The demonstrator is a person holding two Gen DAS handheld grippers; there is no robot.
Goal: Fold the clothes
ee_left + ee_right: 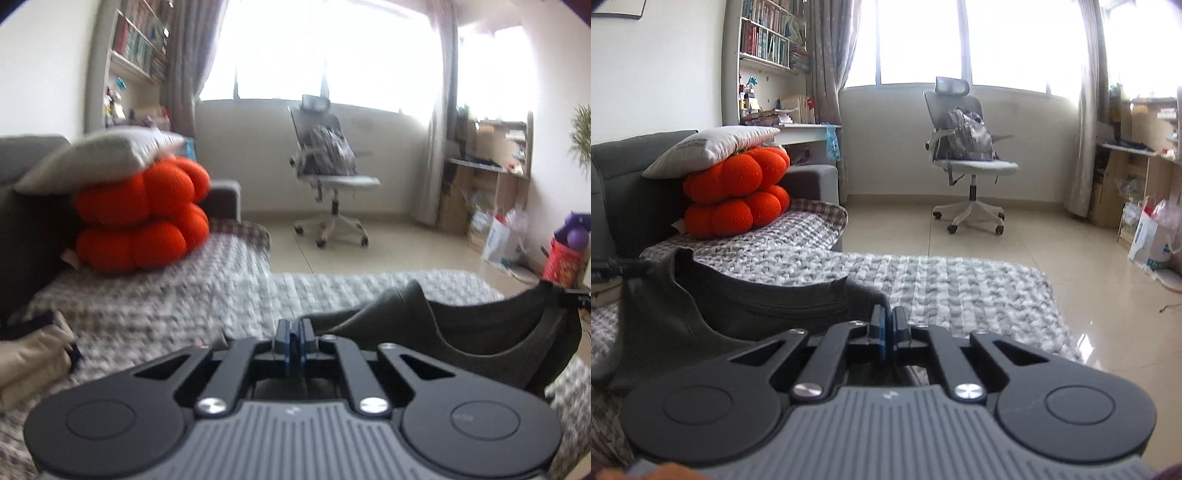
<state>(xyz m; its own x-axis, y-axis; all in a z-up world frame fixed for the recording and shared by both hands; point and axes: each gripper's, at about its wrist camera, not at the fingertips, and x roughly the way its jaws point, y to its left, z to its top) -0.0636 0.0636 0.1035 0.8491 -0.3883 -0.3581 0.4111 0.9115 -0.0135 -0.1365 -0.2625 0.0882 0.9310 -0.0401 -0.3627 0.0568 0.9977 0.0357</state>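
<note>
Both claws, left claw (294,334) and right claw (889,325), look clamped on the dark grey garment (738,314) stretched between them, so I'd keep it taut and level while lifting.

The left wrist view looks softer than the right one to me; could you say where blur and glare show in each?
Left wrist view: motion blur smears the orange cushion and chair, and the window is blown out. Right wrist view: sharper, books distinct, though the window still glares; both bend at the edges.
</note>
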